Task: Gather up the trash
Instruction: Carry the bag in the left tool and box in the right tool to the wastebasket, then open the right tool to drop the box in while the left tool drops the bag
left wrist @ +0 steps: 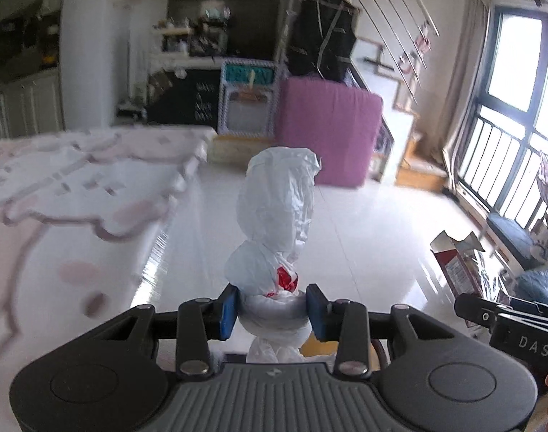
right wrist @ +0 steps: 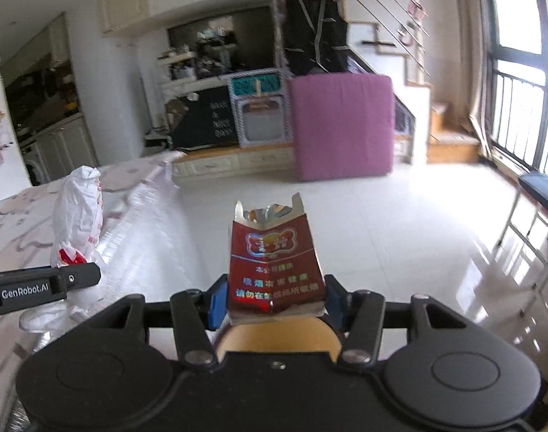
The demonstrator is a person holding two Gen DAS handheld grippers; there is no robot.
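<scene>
A crumpled white plastic bag [left wrist: 274,230] with red printing is pinched low down between the blue pads [left wrist: 228,311] of the left gripper [left wrist: 272,311], its upper part standing up in front of the camera above the pale tiled floor [left wrist: 364,244]. The red characters on the bag are too creased to be read. A torn dark red packet [right wrist: 274,262] with a silvery foil lining at its ripped top is clamped at its lower end by the right gripper [right wrist: 272,306], both blue pads [right wrist: 216,304] being pressed against its sides. An ornate gold and blue emblem is printed on the upper face of the packet, and three lines of Chinese characters are printed below it; the lowest line can be partly made out as "请勿在…场所吸烟", while the rest is too blurred. "GenRobot.AI" is written in white on the black side of the left gripper as it is seen at the left edge of the right wrist view, and the letters "DAS" are seen on the right gripper at the right edge of the left wrist view. A bedspread [left wrist: 58,194] with a pink pattern is seen at the left. At the far wall a black board [right wrist: 205,122] bearing "HAVE A NICE DAY" is leaned beside an upright purple mattress [right wrist: 342,126].
</scene>
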